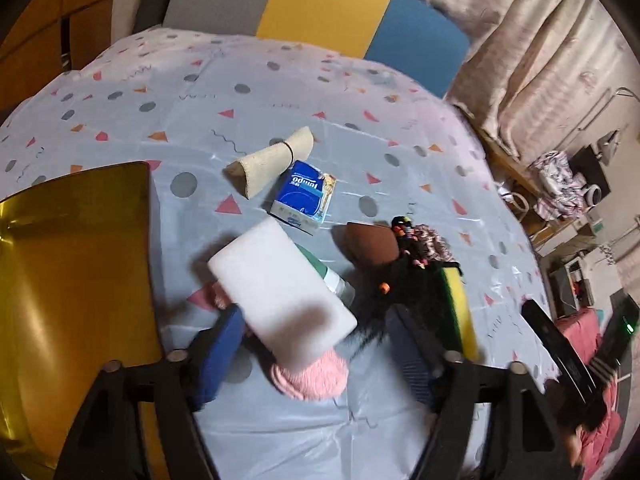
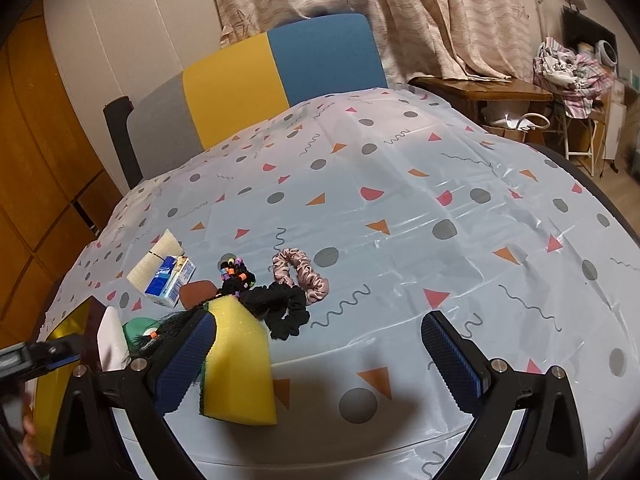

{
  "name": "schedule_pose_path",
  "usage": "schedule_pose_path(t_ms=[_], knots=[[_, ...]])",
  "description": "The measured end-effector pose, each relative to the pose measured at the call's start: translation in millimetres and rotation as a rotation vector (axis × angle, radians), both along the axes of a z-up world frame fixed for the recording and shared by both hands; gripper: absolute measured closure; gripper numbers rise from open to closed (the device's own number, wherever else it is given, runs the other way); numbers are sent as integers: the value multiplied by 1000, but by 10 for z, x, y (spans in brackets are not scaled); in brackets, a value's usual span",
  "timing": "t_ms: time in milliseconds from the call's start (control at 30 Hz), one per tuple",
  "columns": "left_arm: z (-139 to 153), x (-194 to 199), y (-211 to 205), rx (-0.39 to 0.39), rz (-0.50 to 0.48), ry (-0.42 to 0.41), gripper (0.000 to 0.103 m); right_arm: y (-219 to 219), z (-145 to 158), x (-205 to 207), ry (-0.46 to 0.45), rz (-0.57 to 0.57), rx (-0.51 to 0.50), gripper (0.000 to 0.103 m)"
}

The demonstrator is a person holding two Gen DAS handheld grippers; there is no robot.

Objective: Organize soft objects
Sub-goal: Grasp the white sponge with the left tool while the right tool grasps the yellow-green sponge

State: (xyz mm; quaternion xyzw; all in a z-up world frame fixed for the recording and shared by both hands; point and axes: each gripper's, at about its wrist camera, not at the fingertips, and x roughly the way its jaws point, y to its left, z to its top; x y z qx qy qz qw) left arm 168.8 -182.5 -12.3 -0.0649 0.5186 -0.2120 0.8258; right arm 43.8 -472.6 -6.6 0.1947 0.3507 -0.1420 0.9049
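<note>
My left gripper (image 1: 316, 332) is open; a white foam sponge (image 1: 280, 288) hangs between its fingers, resting against the left finger (image 1: 224, 344), above a pink knitted item (image 1: 312, 376). My right gripper (image 2: 320, 356) is open; a yellow-green sponge (image 2: 240, 364) leans against its left finger (image 2: 188, 360), also in the left wrist view (image 1: 460, 308). A beige rolled cloth (image 1: 272, 160), blue tissue pack (image 1: 304, 196), brown sponge (image 1: 372, 244), pink scrunchie (image 2: 300, 272), black scrunchie (image 2: 284, 308) and beaded hair ties (image 2: 236, 276) lie on the table.
A gold tray (image 1: 76, 280) sits at the table's left edge. A green-white roll (image 1: 328, 276) lies behind the white sponge. The patterned tablecloth (image 2: 440, 200) covers the table. A yellow, blue and grey chair (image 2: 280, 68) stands behind; curtains and cluttered furniture to the right.
</note>
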Motion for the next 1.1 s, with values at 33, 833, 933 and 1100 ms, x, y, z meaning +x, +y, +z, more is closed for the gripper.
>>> schedule_pose_path(t_ms=[33,833,933,1100], knots=[[-32,30,-36,18,7,11,19,-6,-3,-1,0,1,8,0],[-340,216,-14,69,125,58,41,-59,-107,78,41,12,49,0],[-251,98,30,85,101,-7,41,-78,-149,88,52,21,81,0],[-89,-140,67,97,39,-103,41,-2,-209,140,52,86,140,0]])
